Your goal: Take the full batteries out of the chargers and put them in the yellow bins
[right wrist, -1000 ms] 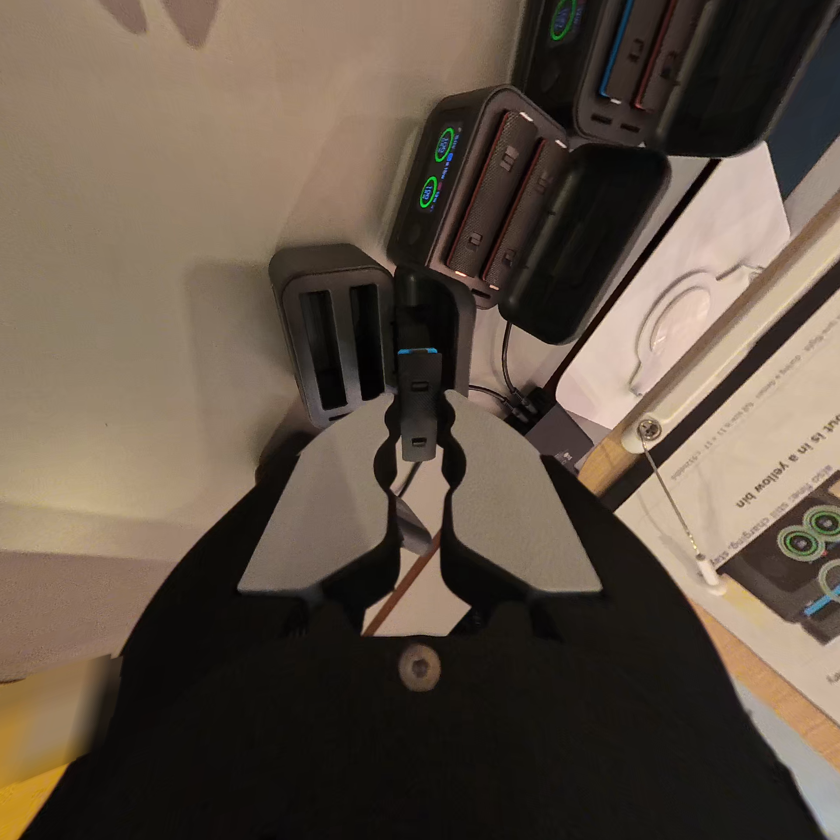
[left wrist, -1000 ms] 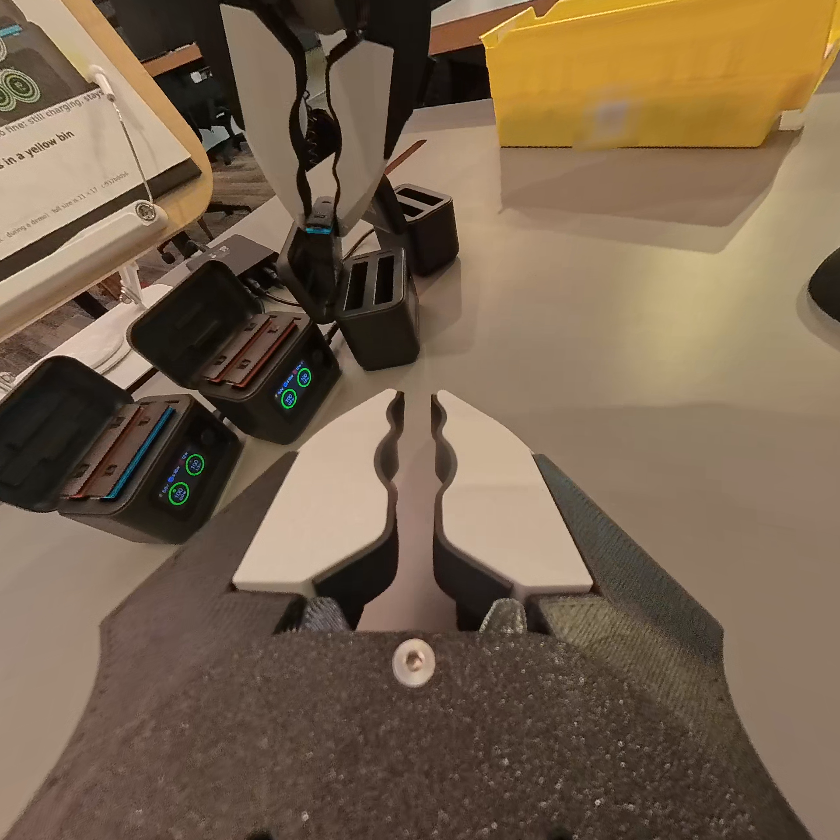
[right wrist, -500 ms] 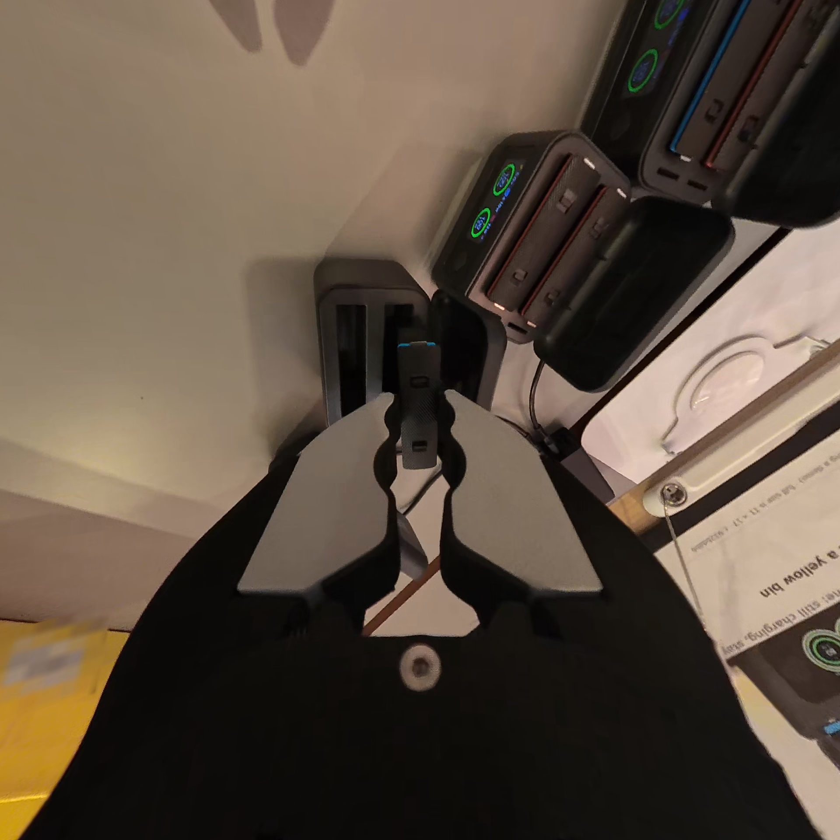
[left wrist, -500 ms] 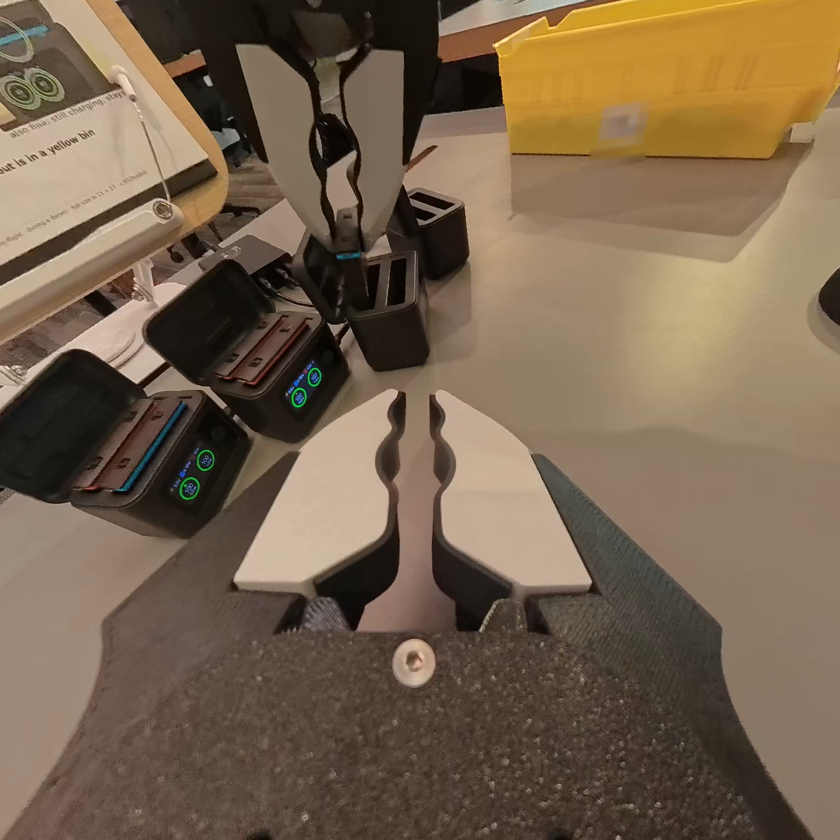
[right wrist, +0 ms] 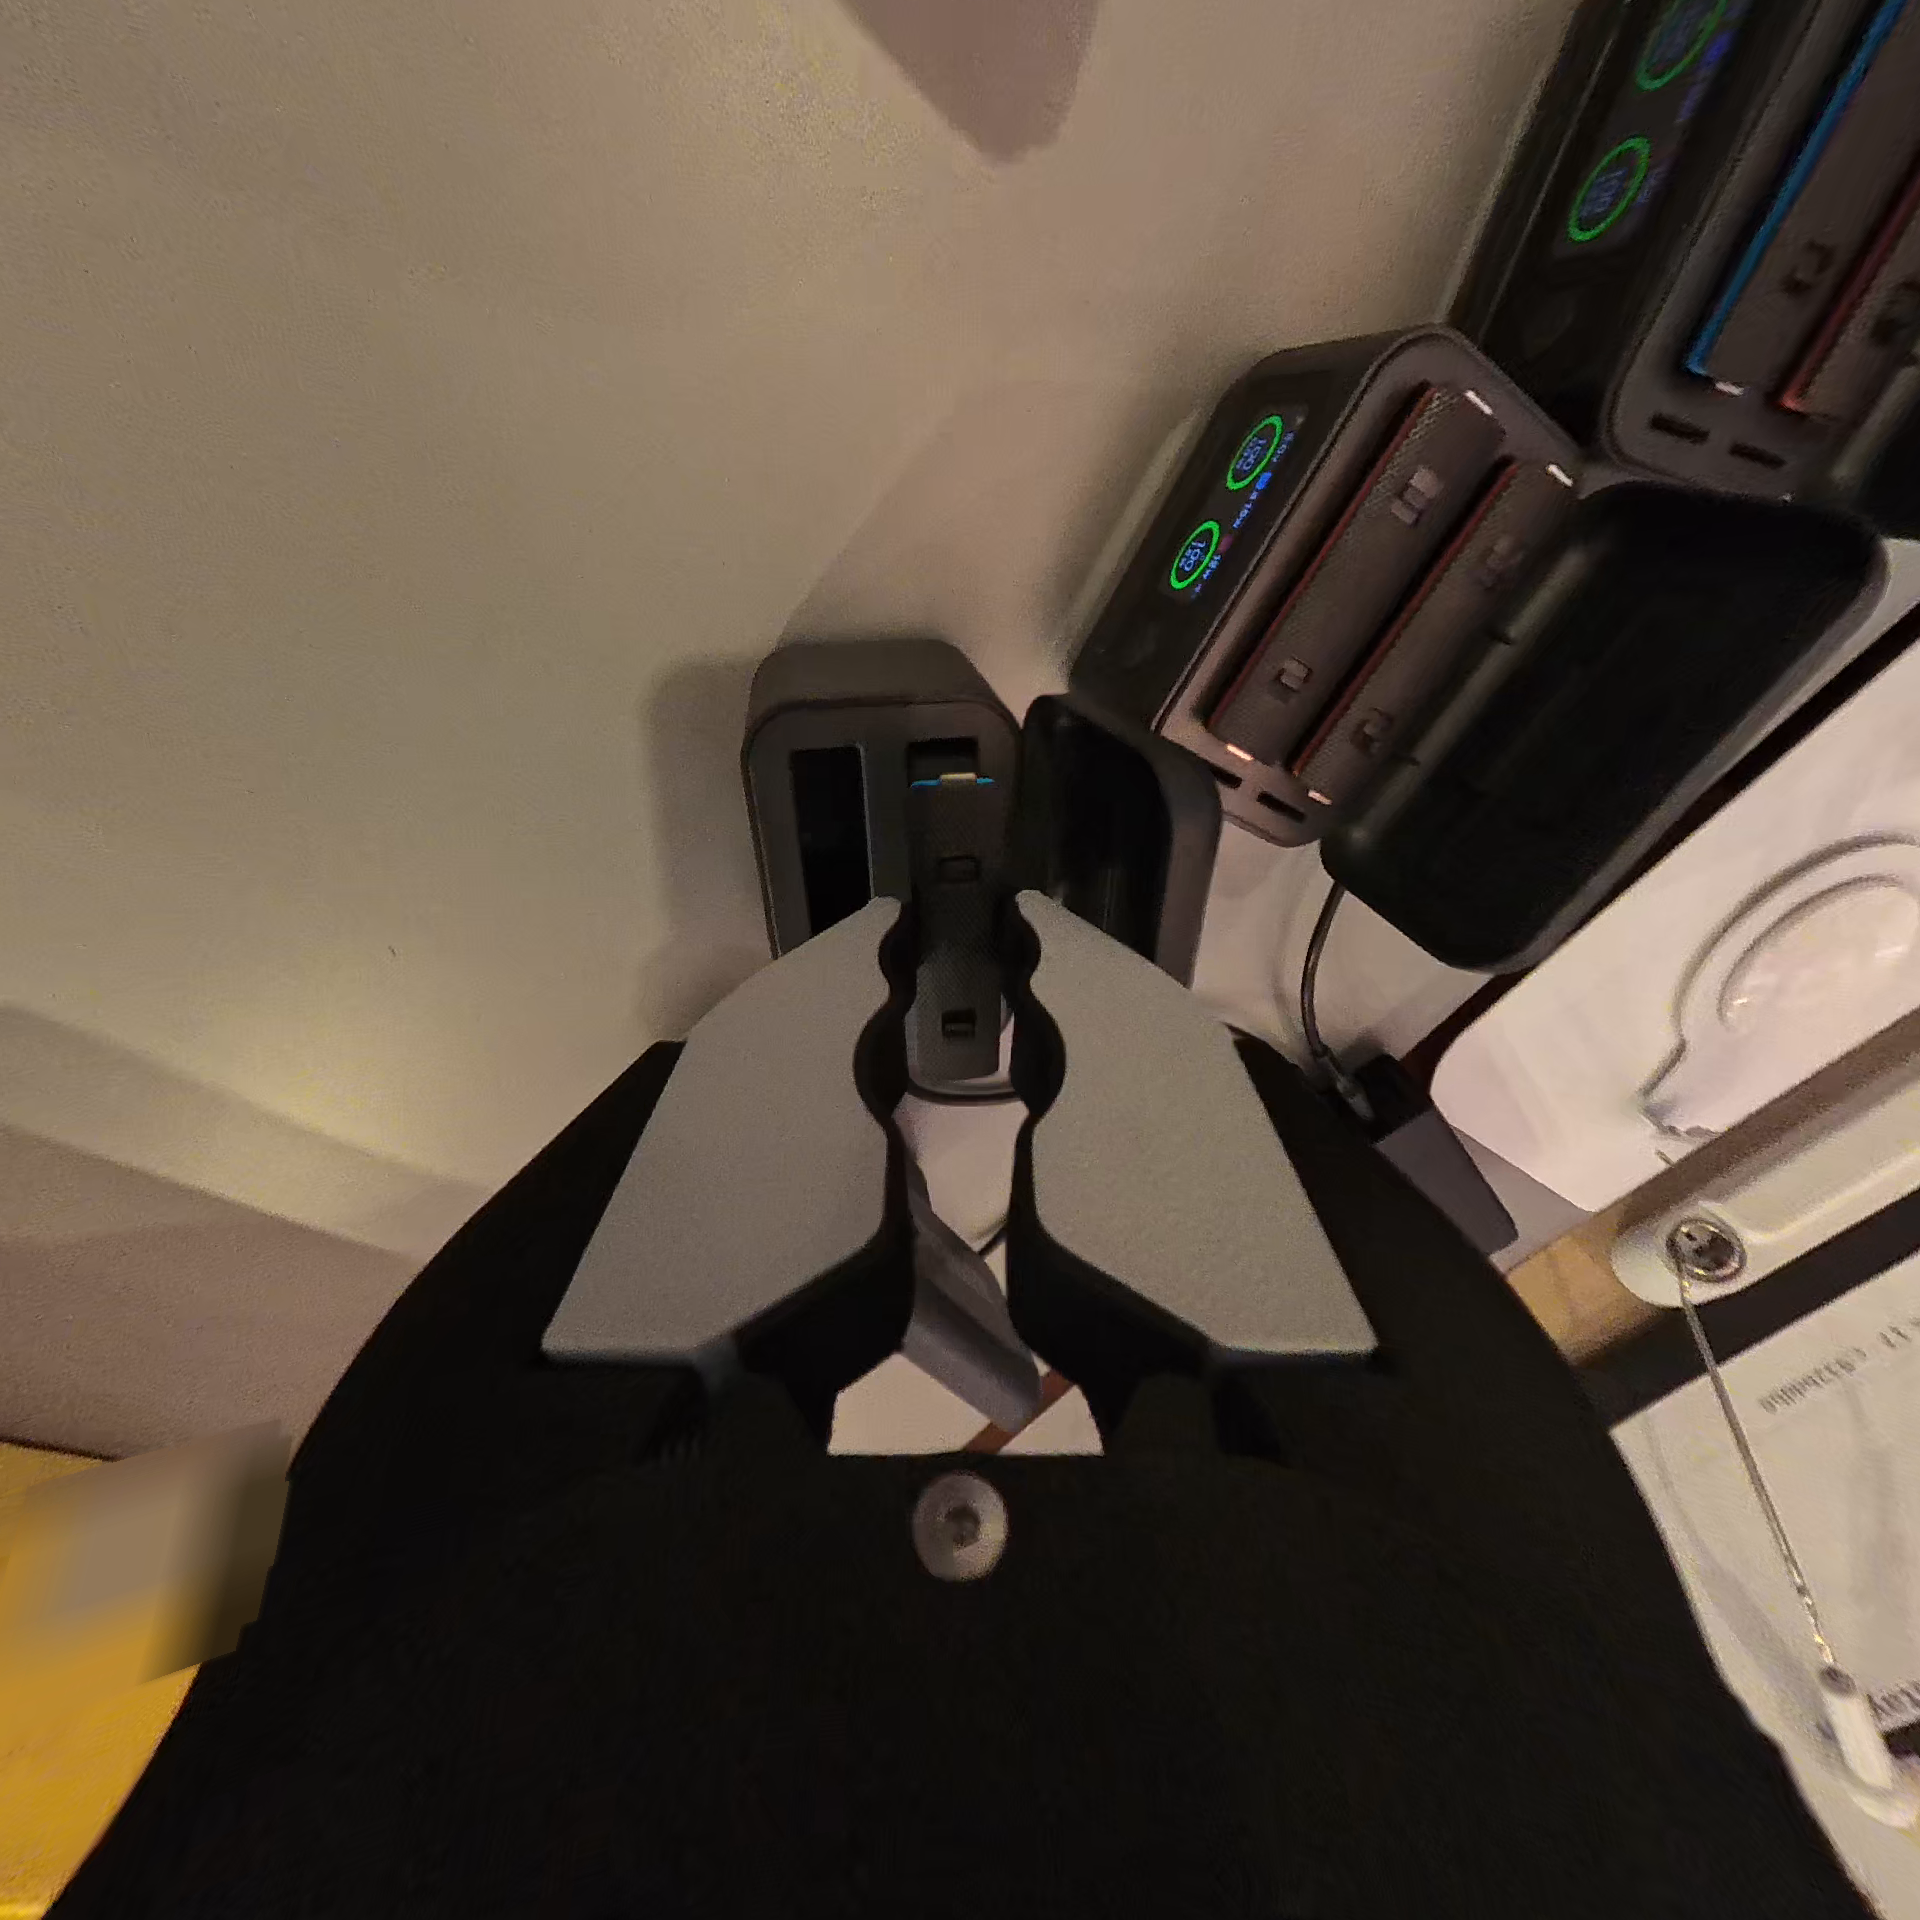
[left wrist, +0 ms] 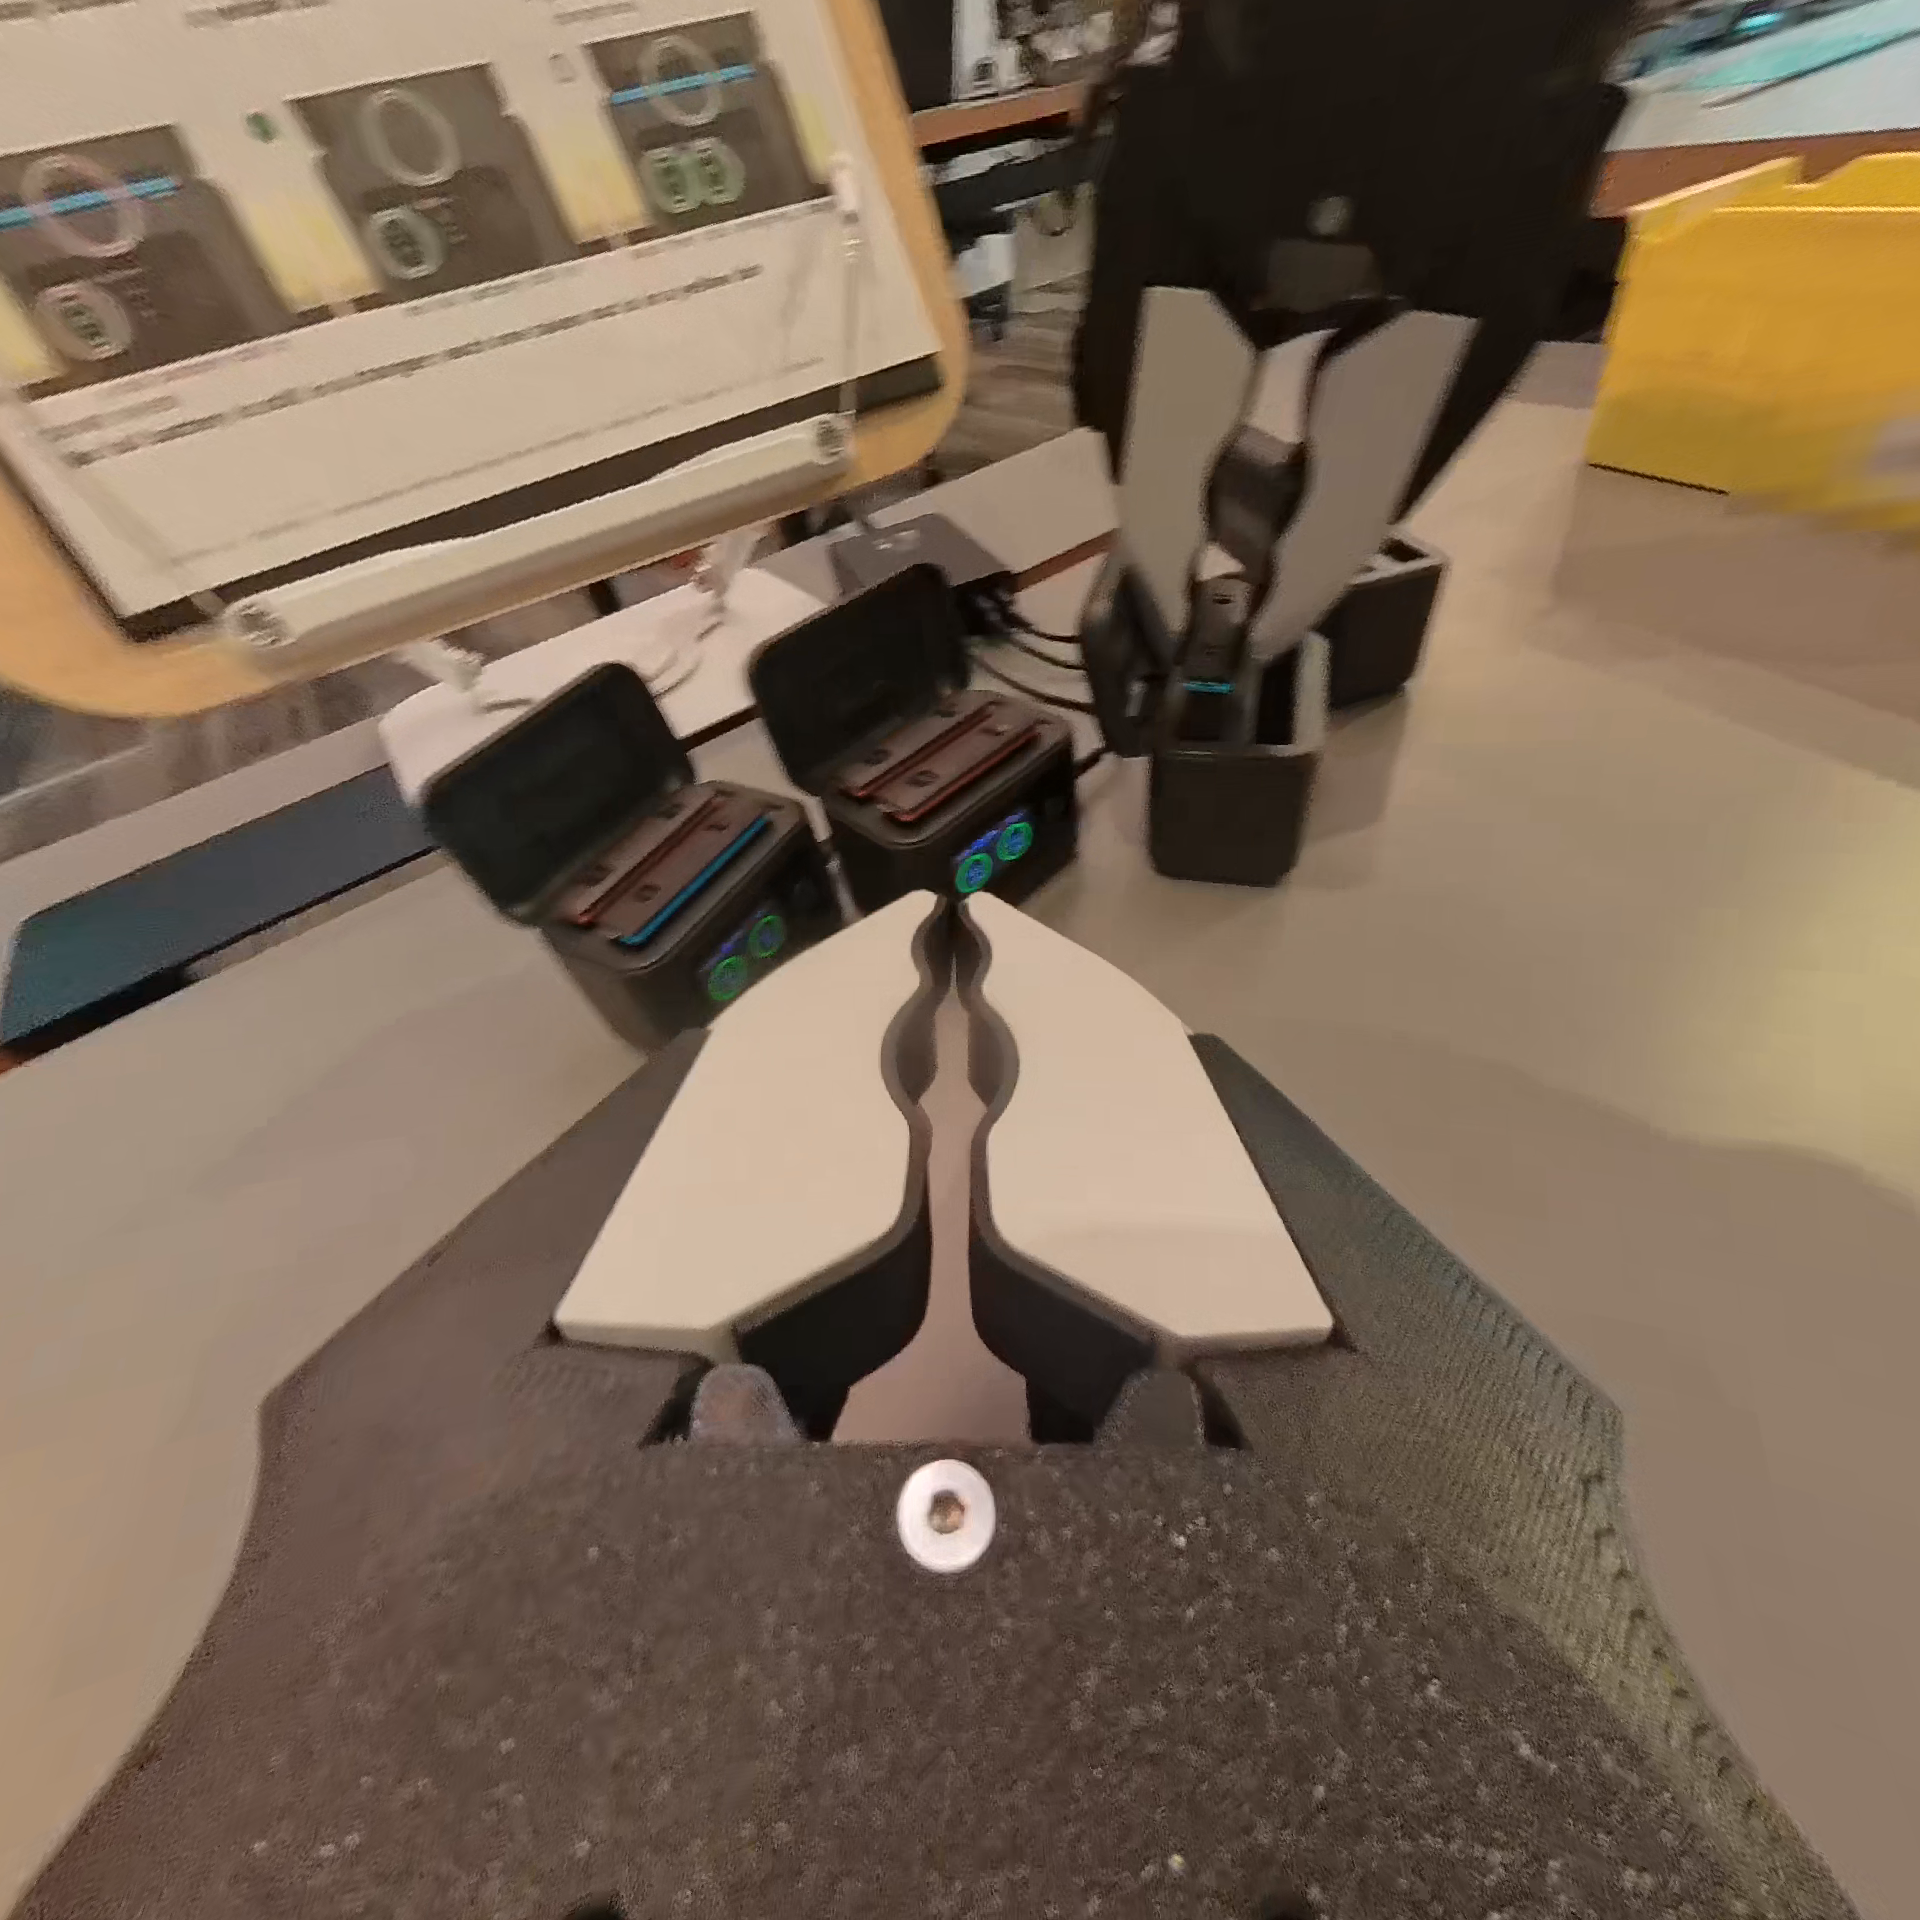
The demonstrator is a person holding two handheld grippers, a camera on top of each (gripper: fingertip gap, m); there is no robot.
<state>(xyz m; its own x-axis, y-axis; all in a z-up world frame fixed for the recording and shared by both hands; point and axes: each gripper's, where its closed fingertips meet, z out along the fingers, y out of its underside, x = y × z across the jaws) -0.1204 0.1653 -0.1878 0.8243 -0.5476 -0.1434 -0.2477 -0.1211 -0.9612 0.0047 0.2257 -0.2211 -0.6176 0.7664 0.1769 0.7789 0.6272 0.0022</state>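
Yellow bin (left wrist: pixel 1766 343) blurred, cut by right edge; instruction sheet (left wrist: pixel 416 260) smeared.

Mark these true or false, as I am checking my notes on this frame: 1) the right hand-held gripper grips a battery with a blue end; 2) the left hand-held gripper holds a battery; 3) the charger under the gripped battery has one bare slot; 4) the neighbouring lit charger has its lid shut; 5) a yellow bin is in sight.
1) True: the right hand-held gripper is clamped on the blue-ended battery.
2) False: the left hand-held gripper is shut with nothing in it.
3) True: the left slot of the small charger is bare.
4) False: the lit charger has its lid open, two batteries inside.
5) True: the yellow bin stands on the table.
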